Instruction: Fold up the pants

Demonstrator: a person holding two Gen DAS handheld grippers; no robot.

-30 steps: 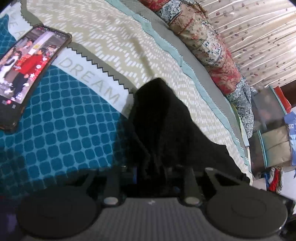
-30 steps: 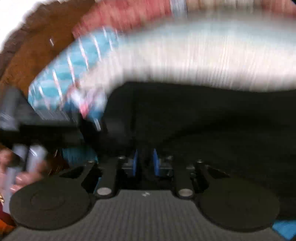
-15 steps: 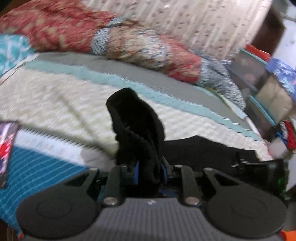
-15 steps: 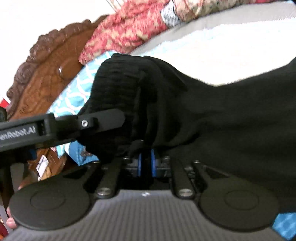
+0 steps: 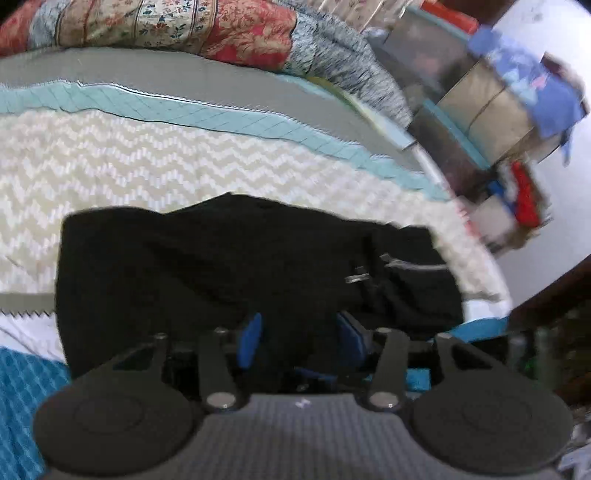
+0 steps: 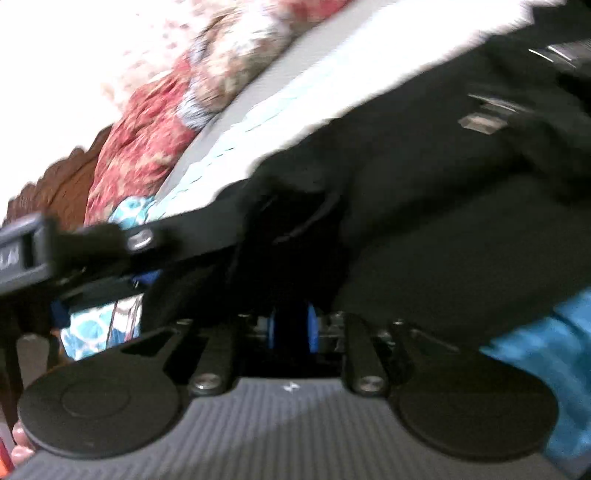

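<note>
While the black pants [image 5: 229, 266] lie spread on the bed [image 5: 147, 162], folded over with the zipper end to the right, the left hand-held gripper [image 5: 299, 332] hangs just above their near edge, its jaws opening, blue pads [image 5: 249, 338] apart and pressing on nothing. Seen from the right wrist, the right hand-held gripper [image 6: 291, 328] has its jaws opening too, a narrow gap with dark cloth in it; whether it still pinches, I cannot tell. A floral quilt [image 5: 177, 29] lies along the bed's far side.
</note>
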